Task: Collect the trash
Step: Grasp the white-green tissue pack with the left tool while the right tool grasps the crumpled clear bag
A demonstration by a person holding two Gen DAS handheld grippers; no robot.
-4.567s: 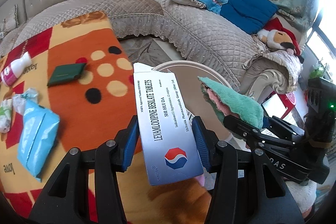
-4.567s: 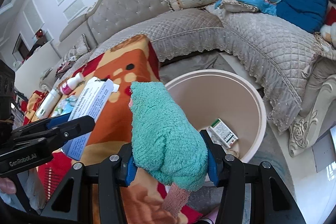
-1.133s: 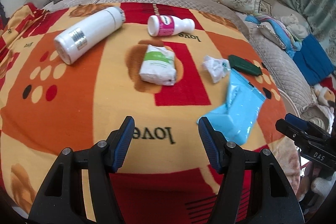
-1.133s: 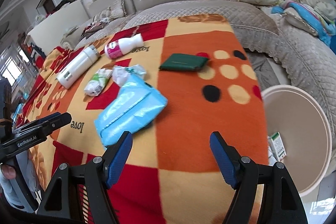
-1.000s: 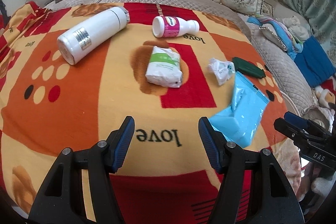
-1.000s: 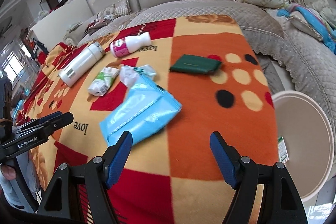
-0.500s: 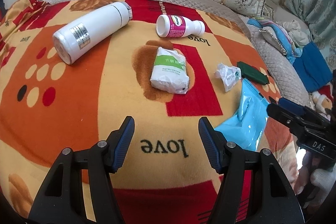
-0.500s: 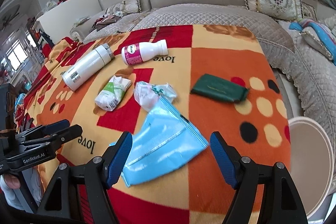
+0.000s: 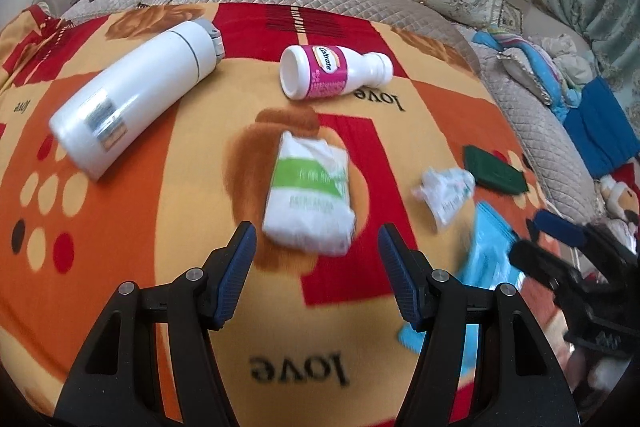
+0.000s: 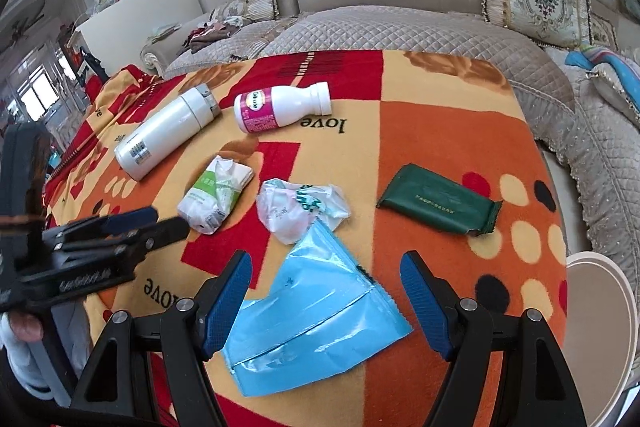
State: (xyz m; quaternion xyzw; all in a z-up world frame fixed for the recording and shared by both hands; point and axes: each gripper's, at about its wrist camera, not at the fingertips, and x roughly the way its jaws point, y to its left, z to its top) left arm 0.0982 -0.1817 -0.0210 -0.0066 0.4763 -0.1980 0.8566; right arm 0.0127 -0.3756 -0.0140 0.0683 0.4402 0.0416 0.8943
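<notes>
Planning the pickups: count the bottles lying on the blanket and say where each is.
2. The white flask lies at the far left of the blanket. The pink-labelled bottle lies just right of it, by the word "love". None looks hidden.

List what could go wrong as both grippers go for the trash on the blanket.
1. The left gripper and right gripper, both open, aim at neighbouring items and may collide.
2. The flat blue pouch may slip from the pads.
3. The crumpled wrapper overlaps the pouch's tip and could be dragged along.
</notes>
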